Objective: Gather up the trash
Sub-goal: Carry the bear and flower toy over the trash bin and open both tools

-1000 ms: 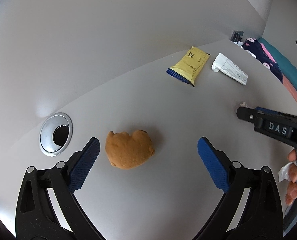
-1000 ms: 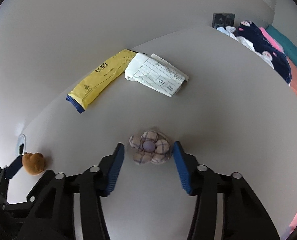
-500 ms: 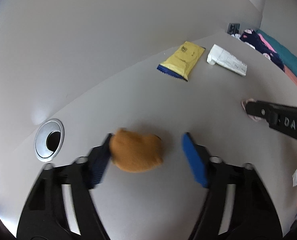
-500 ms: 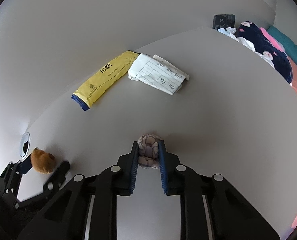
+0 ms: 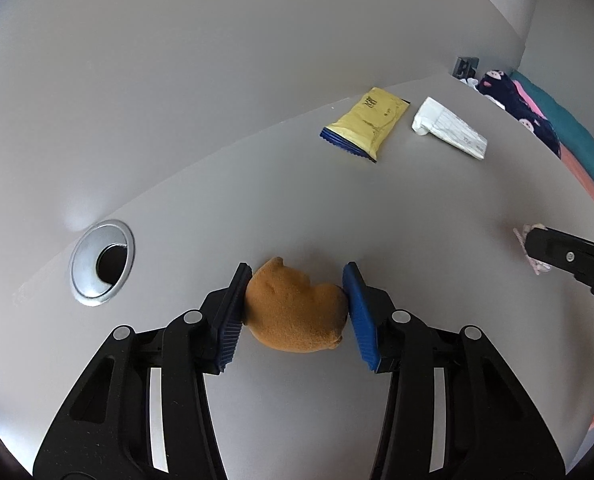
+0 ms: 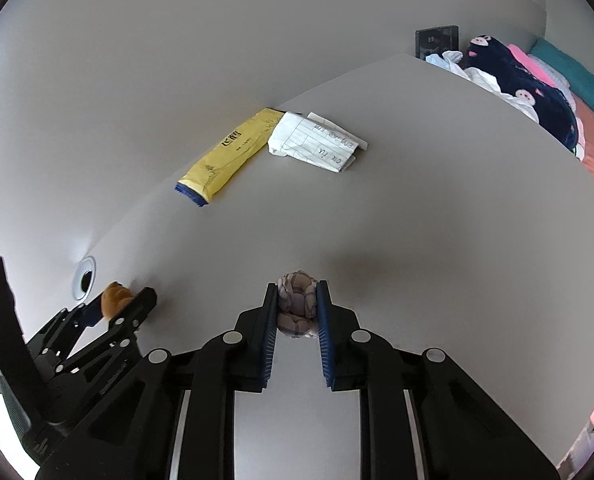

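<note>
The left gripper (image 5: 295, 308) is closing its jaws on a small brown plush toy (image 5: 295, 316), and both blue pads (image 5: 359, 320) are already pressing its sides as it is sitting on the grey table (image 5: 417, 220), near the round metal cable hole (image 5: 101, 262). The right gripper (image 6: 297, 312) is holding a small checkered fabric flower (image 6: 297, 308) tightly between its narrow jaws, over the same table. Farther back, a yellow snack wrapper (image 6: 229, 156) and a folded lined paper (image 6: 317, 144) are lying beside each other, close to the wall.
</note>
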The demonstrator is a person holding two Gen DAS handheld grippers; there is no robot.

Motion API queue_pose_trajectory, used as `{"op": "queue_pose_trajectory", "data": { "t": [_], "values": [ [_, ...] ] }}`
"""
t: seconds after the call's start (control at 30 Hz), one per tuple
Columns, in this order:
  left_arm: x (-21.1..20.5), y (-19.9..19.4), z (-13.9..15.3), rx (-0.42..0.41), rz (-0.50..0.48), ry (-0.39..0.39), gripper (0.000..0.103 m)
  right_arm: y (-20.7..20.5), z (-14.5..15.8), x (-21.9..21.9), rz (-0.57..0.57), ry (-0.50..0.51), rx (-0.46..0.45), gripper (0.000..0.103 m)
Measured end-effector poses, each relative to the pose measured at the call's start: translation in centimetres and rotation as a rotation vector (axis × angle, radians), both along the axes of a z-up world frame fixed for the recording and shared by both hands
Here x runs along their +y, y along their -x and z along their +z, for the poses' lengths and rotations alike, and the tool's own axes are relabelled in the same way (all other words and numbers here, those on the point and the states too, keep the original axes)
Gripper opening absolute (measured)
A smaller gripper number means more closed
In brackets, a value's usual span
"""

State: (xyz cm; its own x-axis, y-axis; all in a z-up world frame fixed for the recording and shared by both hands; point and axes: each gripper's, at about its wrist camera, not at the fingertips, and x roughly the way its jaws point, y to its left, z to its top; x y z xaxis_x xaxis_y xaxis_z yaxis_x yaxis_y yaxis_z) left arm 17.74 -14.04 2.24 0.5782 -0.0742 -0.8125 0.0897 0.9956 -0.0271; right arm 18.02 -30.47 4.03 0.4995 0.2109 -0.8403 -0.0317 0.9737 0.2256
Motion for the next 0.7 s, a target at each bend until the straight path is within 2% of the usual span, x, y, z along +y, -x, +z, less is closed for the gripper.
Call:
{"op": "queue_pose_trajectory", "data": {
  "t": [0.3, 0.7],
  "values": [
    [-2.2, 4.1, 3.4, -0.06, -0.043, -0.03, 0.047, 4.4, 2.3, -1.6, -0.01, -0.04, -0.039, 0.02],
    [-9.8, 11.5, 6.2, -0.138, -0.182, -0.089, 0.047, 12.4, 4.2, -8.1, -0.084, -0.066, -0.095, 0.02]
  ]
}}
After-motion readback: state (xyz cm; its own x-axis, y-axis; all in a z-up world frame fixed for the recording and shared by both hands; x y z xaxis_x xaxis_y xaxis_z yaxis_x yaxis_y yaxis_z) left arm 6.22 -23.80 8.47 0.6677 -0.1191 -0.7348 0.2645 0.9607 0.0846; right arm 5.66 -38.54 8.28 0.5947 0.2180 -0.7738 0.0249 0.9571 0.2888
